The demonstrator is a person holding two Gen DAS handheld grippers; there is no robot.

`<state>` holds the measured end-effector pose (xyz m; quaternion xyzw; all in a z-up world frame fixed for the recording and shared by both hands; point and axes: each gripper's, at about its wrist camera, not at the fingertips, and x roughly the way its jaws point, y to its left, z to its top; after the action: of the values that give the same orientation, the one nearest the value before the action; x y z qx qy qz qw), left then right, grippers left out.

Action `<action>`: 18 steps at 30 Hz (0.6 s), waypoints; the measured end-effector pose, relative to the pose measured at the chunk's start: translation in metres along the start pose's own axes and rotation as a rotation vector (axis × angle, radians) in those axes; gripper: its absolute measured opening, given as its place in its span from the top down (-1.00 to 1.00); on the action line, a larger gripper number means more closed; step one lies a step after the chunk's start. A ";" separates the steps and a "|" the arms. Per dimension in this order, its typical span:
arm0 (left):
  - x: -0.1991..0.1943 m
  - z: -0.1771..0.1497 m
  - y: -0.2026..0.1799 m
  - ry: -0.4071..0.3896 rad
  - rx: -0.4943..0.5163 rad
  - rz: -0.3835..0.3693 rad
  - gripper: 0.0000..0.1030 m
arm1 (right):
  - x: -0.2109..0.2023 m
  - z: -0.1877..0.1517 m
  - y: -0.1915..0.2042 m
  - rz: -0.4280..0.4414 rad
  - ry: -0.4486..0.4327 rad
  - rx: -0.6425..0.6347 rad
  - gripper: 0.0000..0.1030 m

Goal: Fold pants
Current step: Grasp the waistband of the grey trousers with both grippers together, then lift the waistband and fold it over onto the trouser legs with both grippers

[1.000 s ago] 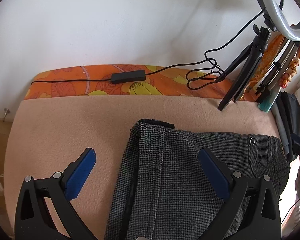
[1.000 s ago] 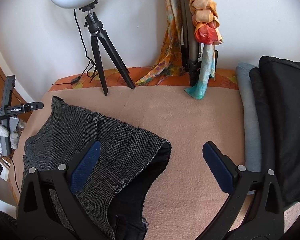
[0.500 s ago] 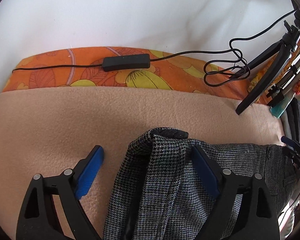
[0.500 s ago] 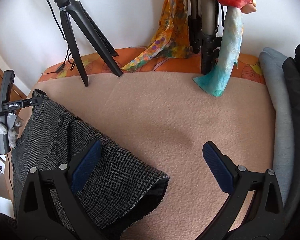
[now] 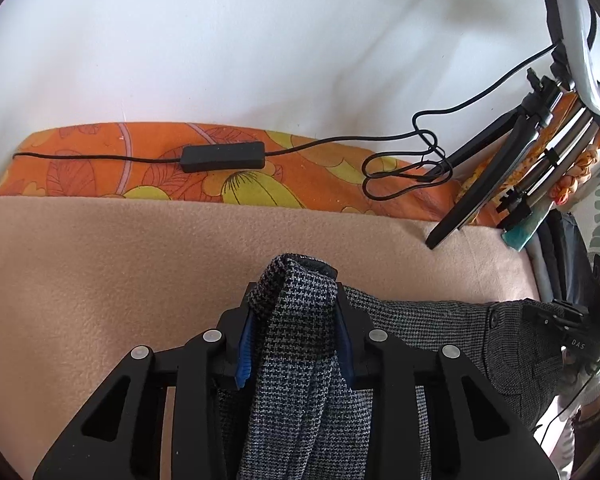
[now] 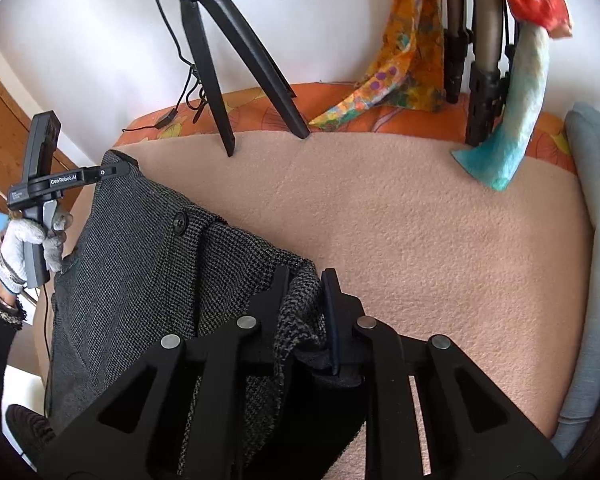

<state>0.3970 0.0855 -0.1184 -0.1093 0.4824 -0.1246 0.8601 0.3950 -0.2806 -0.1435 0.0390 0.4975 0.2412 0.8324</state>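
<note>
Grey houndstooth pants [image 5: 428, 320] lie across a peach blanket [image 5: 100, 264]. My left gripper [image 5: 296, 320] is shut on a bunched corner of the pants, which sticks up between the blue pads. In the right wrist view the pants [image 6: 140, 248] spread to the left, with a black button [image 6: 179, 222] showing. My right gripper [image 6: 306, 292] is shut on the pants' other corner at the waistband edge. The left gripper [image 6: 112, 169] also shows in the right wrist view, at the far left corner of the pants, held by a gloved hand.
A black tripod [image 6: 220, 72] with a ring light [image 5: 580, 36] stands at the blanket's back edge, with a cable and inline switch [image 5: 223, 157] on the orange floral cloth. Scarves [image 6: 512, 112] hang at back right. Folded clothes [image 6: 592, 240] are stacked along the right.
Both grippers moved forward and down to the pants and shut on them, the left on one corner, the right on the other. Both stood open before.
</note>
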 end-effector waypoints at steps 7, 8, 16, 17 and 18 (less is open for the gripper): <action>-0.041 -0.003 -0.011 -0.075 0.009 -0.031 0.46 | -0.045 0.008 0.029 -0.036 -0.085 -0.055 0.71; -0.049 -0.004 -0.012 -0.084 0.010 -0.038 0.46 | -0.054 0.008 0.033 -0.042 -0.094 -0.067 0.71; -0.115 -0.033 -0.023 -0.166 0.023 -0.086 0.48 | -0.114 -0.003 0.080 -0.071 -0.174 -0.169 0.72; -0.125 -0.039 -0.024 -0.175 0.023 -0.091 0.48 | -0.122 -0.007 0.086 -0.077 -0.182 -0.185 0.72; -0.135 -0.045 -0.026 -0.185 0.026 -0.093 0.48 | -0.129 -0.012 0.090 -0.079 -0.189 -0.199 0.72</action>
<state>0.2875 0.1013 -0.0253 -0.1314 0.3938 -0.1603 0.8955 0.3022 -0.2601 -0.0174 -0.0410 0.3916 0.2518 0.8841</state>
